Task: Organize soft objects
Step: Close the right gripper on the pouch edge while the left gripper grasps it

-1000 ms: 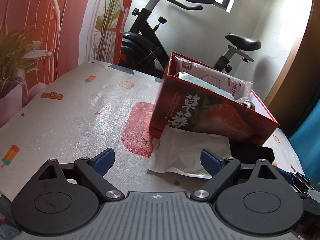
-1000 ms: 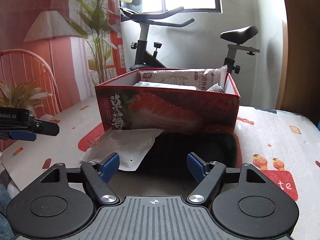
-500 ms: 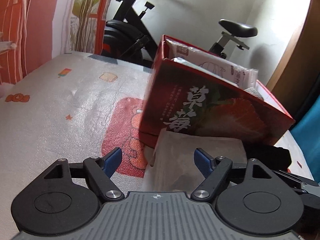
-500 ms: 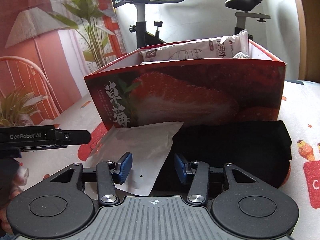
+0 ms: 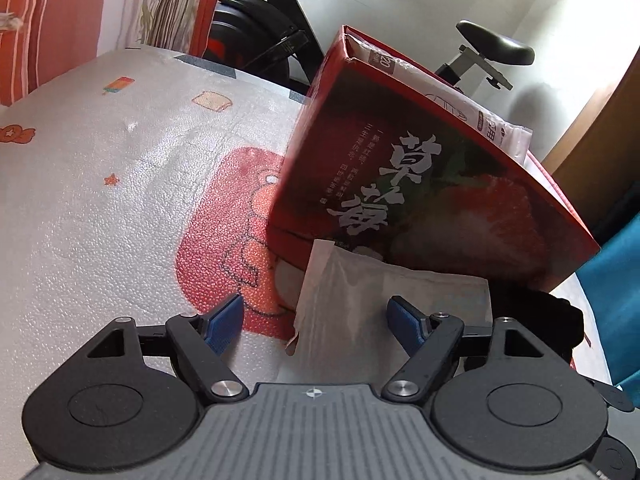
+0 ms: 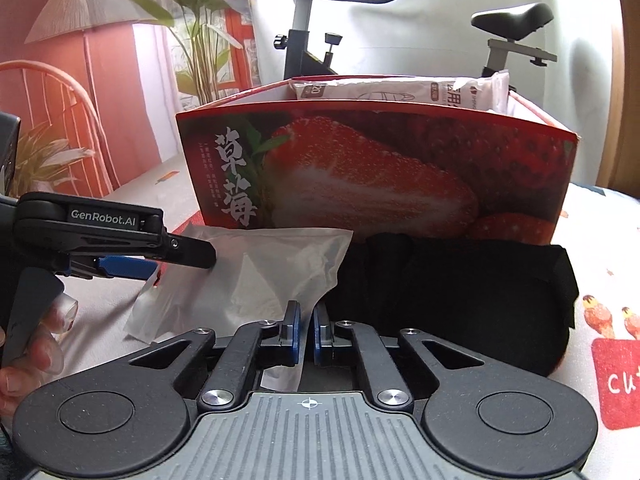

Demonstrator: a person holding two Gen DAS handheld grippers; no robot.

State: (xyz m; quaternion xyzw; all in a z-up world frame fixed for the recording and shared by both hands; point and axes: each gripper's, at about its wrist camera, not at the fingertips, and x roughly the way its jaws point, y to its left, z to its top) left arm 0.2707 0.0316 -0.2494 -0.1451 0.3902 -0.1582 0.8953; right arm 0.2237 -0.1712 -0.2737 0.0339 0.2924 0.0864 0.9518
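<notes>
A translucent white plastic packet (image 5: 384, 312) (image 6: 256, 276) lies on the table against the front of a red strawberry box (image 5: 420, 184) (image 6: 376, 172). A black folded cloth (image 6: 460, 292) lies to its right. My left gripper (image 5: 316, 320) is open, its blue pads either side of the packet's left edge; it also shows from the side in the right wrist view (image 6: 132, 264). My right gripper (image 6: 306, 328) is shut on the packet's right near corner. White packets (image 6: 400, 92) stand in the box.
The table has a white cartoon-print cover (image 5: 120, 184). An exercise bike (image 6: 304, 40) stands behind the table, with plants (image 6: 200, 40) and a lamp mural at the left. A person's hand (image 6: 36, 344) holds the left gripper.
Both grippers have moved forward to the packet. My right gripper has closed from wide open onto the packet's corner. My left gripper stays open and now straddles the packet's left edge.
</notes>
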